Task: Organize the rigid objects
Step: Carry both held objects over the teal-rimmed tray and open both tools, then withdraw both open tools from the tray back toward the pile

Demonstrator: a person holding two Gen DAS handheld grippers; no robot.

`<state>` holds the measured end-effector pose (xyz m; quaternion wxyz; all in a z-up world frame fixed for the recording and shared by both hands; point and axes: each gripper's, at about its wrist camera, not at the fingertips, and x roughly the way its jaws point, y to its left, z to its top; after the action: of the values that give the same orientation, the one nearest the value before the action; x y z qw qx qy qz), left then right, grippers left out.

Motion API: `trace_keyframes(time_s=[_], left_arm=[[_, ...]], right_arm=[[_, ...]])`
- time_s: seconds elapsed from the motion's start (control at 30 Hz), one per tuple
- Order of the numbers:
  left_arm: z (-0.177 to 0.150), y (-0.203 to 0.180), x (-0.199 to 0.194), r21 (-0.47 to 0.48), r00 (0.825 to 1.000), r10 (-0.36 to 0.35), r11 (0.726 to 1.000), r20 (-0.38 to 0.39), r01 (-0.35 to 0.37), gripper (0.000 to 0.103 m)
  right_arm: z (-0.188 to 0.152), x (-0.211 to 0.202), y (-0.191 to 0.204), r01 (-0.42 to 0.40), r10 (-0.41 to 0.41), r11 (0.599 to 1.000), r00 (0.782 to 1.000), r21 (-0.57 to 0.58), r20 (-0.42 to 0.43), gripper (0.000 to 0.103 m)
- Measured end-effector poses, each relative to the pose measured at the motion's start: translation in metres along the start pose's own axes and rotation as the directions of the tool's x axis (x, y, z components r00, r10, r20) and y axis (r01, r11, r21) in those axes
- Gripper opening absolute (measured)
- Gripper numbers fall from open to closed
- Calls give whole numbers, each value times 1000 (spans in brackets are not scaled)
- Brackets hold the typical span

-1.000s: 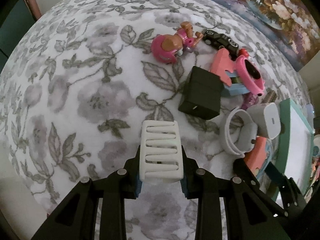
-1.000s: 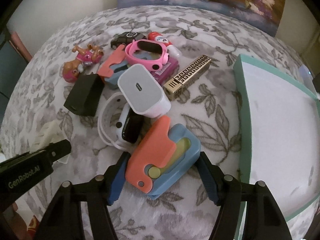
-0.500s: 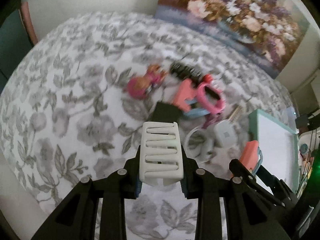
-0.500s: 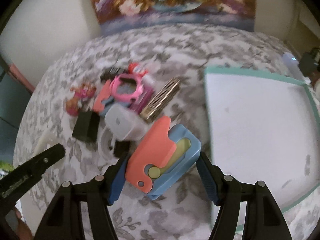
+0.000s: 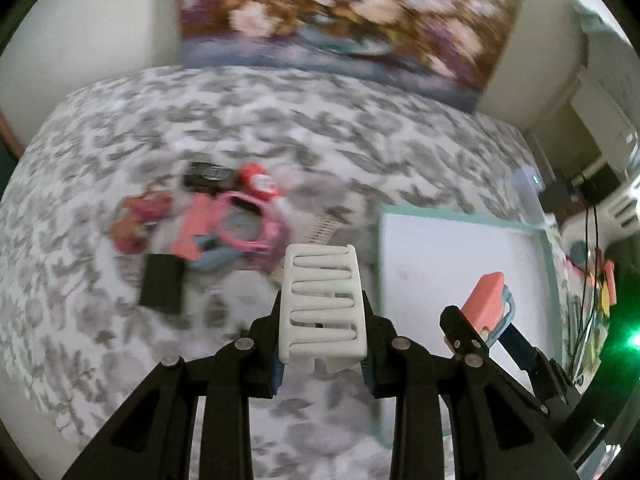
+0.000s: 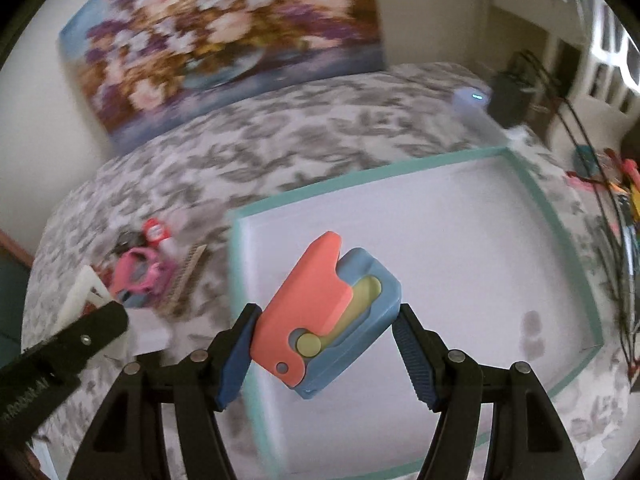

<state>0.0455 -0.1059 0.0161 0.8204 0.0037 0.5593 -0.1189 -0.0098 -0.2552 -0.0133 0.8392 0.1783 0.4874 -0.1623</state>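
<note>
A pile of toys (image 5: 224, 224) lay on the flowery bed cover (image 5: 280, 128), left of the white tray (image 6: 440, 240). The left gripper (image 5: 322, 340) squeezed a white clip (image 5: 322, 304) tight, up above the cover. The right gripper (image 6: 326, 344) squeezed an orange and blue toy (image 6: 326, 312), tilted, up over the tray.

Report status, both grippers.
Left gripper shut on white slotted piece. Right gripper shut on coral-blue toy, above teal-rimmed tray. Nothing blocking tray.
</note>
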Motion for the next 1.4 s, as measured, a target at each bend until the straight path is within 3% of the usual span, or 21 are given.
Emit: trace_keyframes(time_s=[0.23, 0.43, 0.53, 0.8, 1.07, 1.23, 1.4], left_arm=[[3, -54, 29, 91, 999, -3, 996, -37, 6, 32], [2, -77, 47, 135, 999, -13, 991, -50, 20, 32], [-3, -83, 55, 147, 998, -30, 988, -51, 38, 32], [-20, -85, 86, 138, 994, -45, 989, -104, 59, 32], [-20, -82, 81, 133, 994, -61, 988, -91, 72, 32], [-18, -77, 72, 120, 993, -77, 989, -90, 88, 45], [-17, -72, 62, 114, 995, -66, 991, -78, 75, 50]], right_arm=[[13, 6, -54, 81, -82, 993, 997, 91, 14, 70], [19, 2, -84, 165, -171, 979, 984, 123, 42, 70], [18, 7, -93, 167, -173, 976, 985, 142, 28, 70], [10, 26, -95, 176, -173, 976, 984, 129, -31, 70], [9, 31, -94, 171, -165, 978, 985, 119, -53, 71], [9, 29, -89, 160, -156, 982, 987, 103, -45, 71], [10, 21, -85, 163, -161, 982, 987, 92, -26, 71]])
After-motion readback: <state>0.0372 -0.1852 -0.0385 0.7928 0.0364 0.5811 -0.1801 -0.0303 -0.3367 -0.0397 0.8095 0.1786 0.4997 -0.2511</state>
